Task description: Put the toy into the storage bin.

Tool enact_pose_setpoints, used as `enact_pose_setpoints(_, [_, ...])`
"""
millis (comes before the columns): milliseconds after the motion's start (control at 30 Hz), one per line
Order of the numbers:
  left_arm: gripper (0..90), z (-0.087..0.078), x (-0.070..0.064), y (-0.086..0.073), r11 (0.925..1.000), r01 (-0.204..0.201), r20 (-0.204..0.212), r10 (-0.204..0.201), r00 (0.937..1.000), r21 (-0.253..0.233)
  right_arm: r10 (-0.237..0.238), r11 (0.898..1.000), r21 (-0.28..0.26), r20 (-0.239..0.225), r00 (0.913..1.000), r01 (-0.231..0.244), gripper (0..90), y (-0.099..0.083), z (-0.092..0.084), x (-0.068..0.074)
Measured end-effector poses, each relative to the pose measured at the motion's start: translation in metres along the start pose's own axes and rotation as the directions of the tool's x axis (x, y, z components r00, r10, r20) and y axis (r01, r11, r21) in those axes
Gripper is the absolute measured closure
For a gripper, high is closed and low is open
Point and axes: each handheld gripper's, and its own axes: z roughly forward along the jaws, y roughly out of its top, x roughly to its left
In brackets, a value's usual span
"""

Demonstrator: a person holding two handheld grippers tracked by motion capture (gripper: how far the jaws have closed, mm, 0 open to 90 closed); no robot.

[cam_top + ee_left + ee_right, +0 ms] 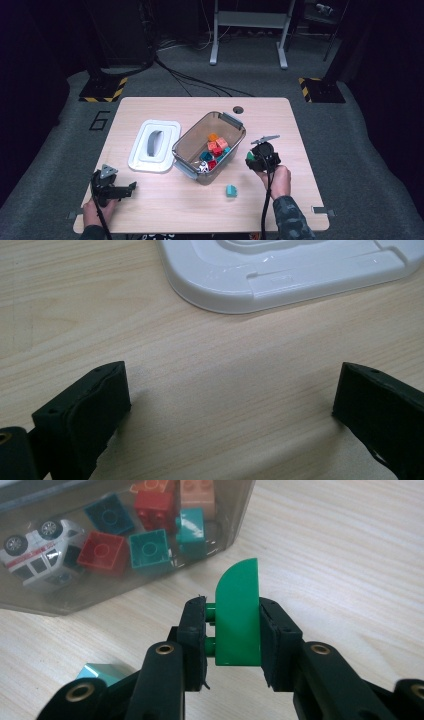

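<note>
My right gripper (234, 630) is shut on a green brick (239, 615) with a rounded top, held above the table just right of the clear plastic bin (187, 145). In the high view the right gripper (257, 159) hovers beside the bin's right wall. The bin (30, 607) holds several red, teal and orange bricks (150, 550) and a white toy car (37, 552). My left gripper (227, 400) rests open over bare wood near the front left corner (120, 190), its jaws wide apart with nothing between them. A white lid (280, 270) lies just beyond it.
A teal brick (230, 190) lies loose on the table in front of the bin, also seen as the teal brick (102, 672) under my right gripper. The white lid (154, 146) lies left of the bin. The table has a cable hole (238, 109) at its far edge.
</note>
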Motion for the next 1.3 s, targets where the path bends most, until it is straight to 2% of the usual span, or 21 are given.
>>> enact_pose_setpoints(967, [1.6, 0.000, 0.000, 0.000, 1.0000, 0.000, 0.000, 0.000, 1.0000, 0.001, -0.057, 0.995, -0.081, 0.067, 0.9961, 0.062, 67.1, 0.059, -0.038, -0.011])
enact_pose_setpoints(1300, [1.6, 0.000, 0.000, 0.000, 1.0000, 0.000, 0.001, 0.000, 1.0000, 0.001, -0.085, 0.989, -0.112, 0.059, 0.9946, 0.091, 67.1, 0.082, -0.038, -0.007])
